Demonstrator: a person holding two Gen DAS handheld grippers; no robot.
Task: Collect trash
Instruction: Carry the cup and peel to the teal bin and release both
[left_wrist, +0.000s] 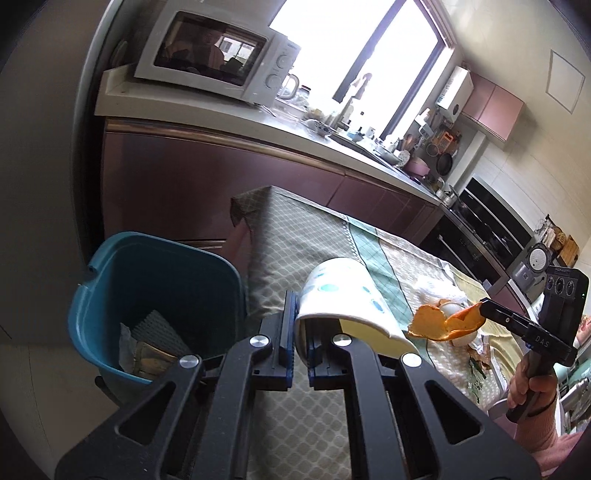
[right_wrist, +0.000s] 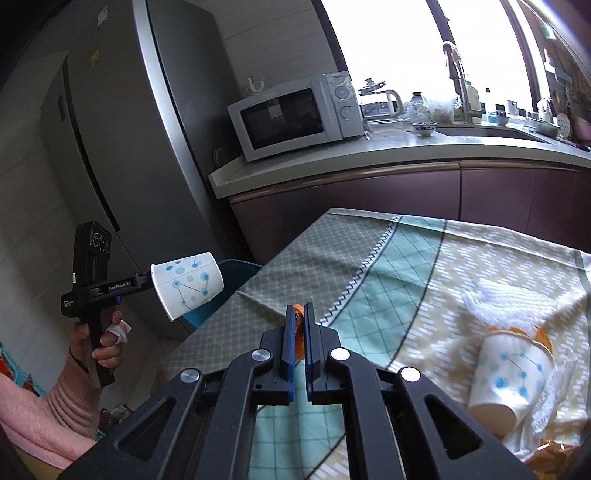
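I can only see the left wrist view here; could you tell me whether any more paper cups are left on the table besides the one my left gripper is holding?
Observer: Yes. The right wrist view shows a second paper cup lying on its side on the tablecloth, near the table's right end.
Operator: Thank you. Is the right gripper firmly on the orange peel?
Observer: The right gripper is shut on the orange peel, which shows between its pads.
Operator: And where is my cup relative to the bin?
Observer: From the right, the held paper cup in the left gripper is past the table edge, with the blue bin behind it.
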